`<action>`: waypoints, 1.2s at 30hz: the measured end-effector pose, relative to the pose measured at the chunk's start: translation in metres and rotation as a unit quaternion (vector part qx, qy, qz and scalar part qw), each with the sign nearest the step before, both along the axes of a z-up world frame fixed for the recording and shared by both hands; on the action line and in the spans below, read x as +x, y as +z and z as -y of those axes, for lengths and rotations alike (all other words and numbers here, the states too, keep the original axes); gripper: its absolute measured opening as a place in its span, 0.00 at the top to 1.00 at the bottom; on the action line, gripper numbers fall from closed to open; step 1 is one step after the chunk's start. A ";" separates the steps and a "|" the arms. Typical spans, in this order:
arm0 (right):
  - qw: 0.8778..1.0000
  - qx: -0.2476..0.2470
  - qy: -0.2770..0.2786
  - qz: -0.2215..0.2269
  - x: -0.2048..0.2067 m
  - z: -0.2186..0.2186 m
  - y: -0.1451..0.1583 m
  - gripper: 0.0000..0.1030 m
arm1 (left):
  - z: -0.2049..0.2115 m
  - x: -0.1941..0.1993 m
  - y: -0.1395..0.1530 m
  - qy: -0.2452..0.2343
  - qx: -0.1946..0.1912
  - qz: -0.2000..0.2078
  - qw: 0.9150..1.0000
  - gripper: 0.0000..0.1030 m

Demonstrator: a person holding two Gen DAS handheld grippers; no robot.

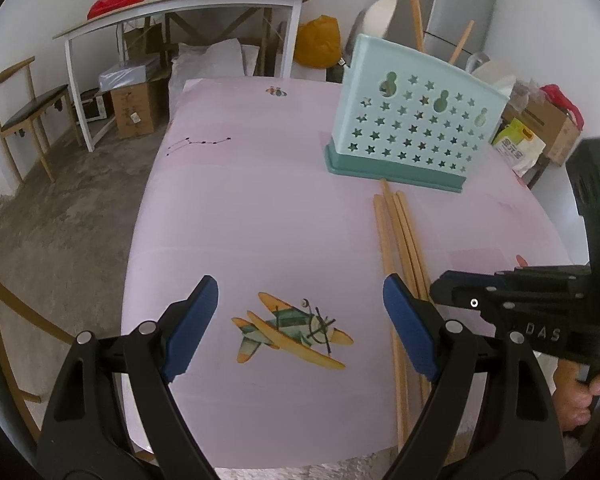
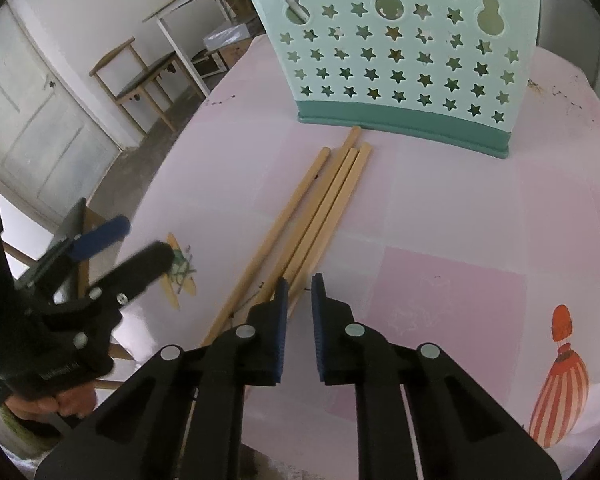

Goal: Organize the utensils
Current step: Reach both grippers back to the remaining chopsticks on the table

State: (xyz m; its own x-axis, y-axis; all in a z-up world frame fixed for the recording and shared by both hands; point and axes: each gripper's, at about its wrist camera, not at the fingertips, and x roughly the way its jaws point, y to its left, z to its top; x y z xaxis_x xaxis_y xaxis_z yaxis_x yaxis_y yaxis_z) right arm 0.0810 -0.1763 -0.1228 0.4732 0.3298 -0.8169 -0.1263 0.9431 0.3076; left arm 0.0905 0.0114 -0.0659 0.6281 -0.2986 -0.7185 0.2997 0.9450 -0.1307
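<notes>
Several wooden chopsticks point(image 2: 320, 208) lie side by side on the pink tablecloth, their far ends near a mint-green utensil holder point(image 2: 400, 48) with star holes. In the left wrist view the chopsticks point(image 1: 400, 240) run beside the right finger, and the holder point(image 1: 412, 120) stands at the back right with utensils sticking up from it. My left gripper point(image 1: 300, 312) is open and empty above an airplane print. My right gripper point(image 2: 299, 296) has its jaws nearly together with a narrow gap, just right of the chopsticks' near ends, holding nothing.
The pink cloth covers the table point(image 1: 260, 200), whose left edge drops to a concrete floor. A white desk point(image 1: 180, 12) with clutter, a wooden chair point(image 1: 24, 108), boxes point(image 1: 134, 108) and a fridge point(image 1: 460, 4) stand behind. A balloon print point(image 2: 560, 380) is at right.
</notes>
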 end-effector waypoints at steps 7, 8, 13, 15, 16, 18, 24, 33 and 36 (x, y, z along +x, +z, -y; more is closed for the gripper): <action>1.000 -0.004 0.002 -0.002 0.004 -0.001 -0.002 0.88 | 0.002 -0.001 0.000 -0.004 0.002 -0.002 1.000 0.22; 1.000 -0.006 0.002 0.000 0.004 -0.001 -0.002 0.88 | 0.003 -0.002 0.000 -0.006 0.002 -0.002 1.000 0.22; 0.999 -0.030 0.000 0.010 0.001 -0.002 -0.001 0.88 | 0.011 -0.003 0.001 -0.018 0.005 -0.003 1.000 0.22; 0.999 -0.038 -0.003 0.012 0.001 0.001 0.000 0.88 | 0.016 -0.003 0.001 -0.026 0.006 -0.002 1.000 0.22; 0.999 -0.042 -0.006 0.013 0.001 0.003 0.000 0.89 | 0.017 -0.003 0.002 -0.032 0.006 -0.001 0.999 0.22; 0.999 -0.043 -0.013 0.013 -0.001 0.009 -0.001 0.89 | 0.022 -0.004 0.003 -0.042 0.009 0.002 0.999 0.22; 0.998 -0.045 -0.038 0.004 -0.005 0.033 -0.003 0.89 | 0.036 -0.006 0.003 -0.076 0.031 0.007 0.997 0.45; 0.998 -0.032 -0.049 -0.004 -0.009 0.047 -0.005 0.90 | 0.063 0.004 -0.005 -0.122 0.057 -0.025 0.991 0.69; 0.999 -0.020 -0.049 0.000 -0.012 0.049 -0.003 0.90 | 0.065 0.007 -0.010 -0.122 0.060 -0.036 0.990 0.76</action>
State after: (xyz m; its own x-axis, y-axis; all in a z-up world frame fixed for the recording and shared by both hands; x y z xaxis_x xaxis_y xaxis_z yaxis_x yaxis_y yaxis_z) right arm 0.0692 -0.2256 -0.1255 0.5009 0.2490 -0.8289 -0.0323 0.9624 0.2696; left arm 0.0970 -0.0539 -0.0756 0.4928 -0.3447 -0.7990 0.5157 0.8552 -0.0508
